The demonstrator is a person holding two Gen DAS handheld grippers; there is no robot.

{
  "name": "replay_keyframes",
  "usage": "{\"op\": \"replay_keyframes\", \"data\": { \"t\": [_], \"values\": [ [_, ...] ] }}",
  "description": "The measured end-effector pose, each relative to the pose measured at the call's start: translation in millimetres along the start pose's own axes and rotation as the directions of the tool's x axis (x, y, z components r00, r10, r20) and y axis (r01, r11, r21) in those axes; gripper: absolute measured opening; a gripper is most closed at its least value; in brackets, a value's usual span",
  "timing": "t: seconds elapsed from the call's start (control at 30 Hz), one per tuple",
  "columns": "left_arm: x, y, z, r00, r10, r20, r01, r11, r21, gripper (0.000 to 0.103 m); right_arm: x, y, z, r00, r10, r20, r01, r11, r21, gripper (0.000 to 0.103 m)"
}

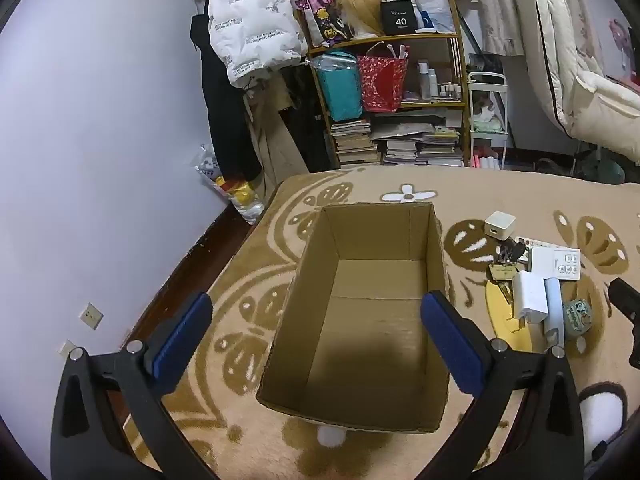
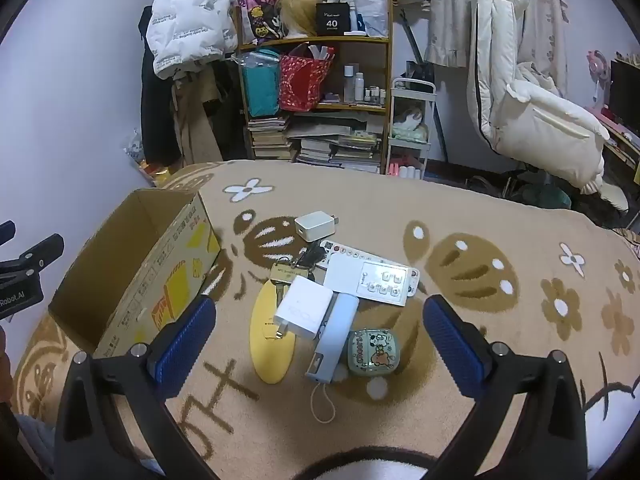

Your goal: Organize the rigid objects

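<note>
Left wrist view: we see the left gripper [image 1: 316, 324] at lower center, jaws spread wide, blue pads either side of the cardboard box [image 1: 360, 316], holding nothing. Box sits open-topped on the patterned blanket [image 1: 248, 280] at mid-frame, and we see nothing inside it. Right of the box, at the right edge of the frame, we see the pile of small items; the right gripper's black body shows just past it.

Right wrist view: the right gripper [image 2: 320, 328] is at lower center, jaws wide open, nothing held, pads flanking the pile. In the pile, center frame: a white charger [image 2: 304, 311] lying on a yellow oval card [image 2: 270, 344], touching a pale blue power bank [image 2: 334, 336] with a cord loop trailing toward the bottom. Just right of the power bank sits a green cartoon case [image 2: 370, 352]. Above these we see a white remote [image 2: 370, 278] overlapping a longer flat remote behind it, a bunch of keys [image 2: 298, 264] with a tan tag just left of it, and a small white cube plug [image 2: 315, 224] a bit apart toward upper center. The box stands at the left of this frame, yellow print on its side, near the pile but not touching it.

Background, upper center in both views: a shelf [image 2: 316, 80] with books and bags, a white jacket [image 2: 188, 20] hanging left of it.
</note>
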State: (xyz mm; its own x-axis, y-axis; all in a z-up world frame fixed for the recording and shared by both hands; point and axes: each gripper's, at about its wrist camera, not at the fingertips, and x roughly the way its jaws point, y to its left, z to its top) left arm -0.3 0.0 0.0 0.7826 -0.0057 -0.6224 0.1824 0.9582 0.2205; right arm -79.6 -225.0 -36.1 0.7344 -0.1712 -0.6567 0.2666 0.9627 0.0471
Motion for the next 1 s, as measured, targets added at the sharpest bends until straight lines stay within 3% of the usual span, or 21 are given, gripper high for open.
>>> {"op": "replay_keyframes", "data": {
  "t": [0.13,0.3,1.0],
  "values": [
    [1,4,-4,1.0,-0.031,0.0,0.031,1.0,-0.004,0.103,0,0,0,1.0,0.0,-0.001,0.0,1.0,0.001,0.103],
    [-4,-7,-4,1.0,0.016,0.015,-0.016,0.999,0.034,0.103,0,-1,0,1.0,0.003,-0.002,-0.003,1.0,0.0,0.103],
    [2,-6,-2,1.0,-0.007,-0.01,0.007,1.0,0.028,0.103,2,-2,-1,1.0,-0.006,-0.008,0.006,1.0,-0.003,0.103]
  ]
}}
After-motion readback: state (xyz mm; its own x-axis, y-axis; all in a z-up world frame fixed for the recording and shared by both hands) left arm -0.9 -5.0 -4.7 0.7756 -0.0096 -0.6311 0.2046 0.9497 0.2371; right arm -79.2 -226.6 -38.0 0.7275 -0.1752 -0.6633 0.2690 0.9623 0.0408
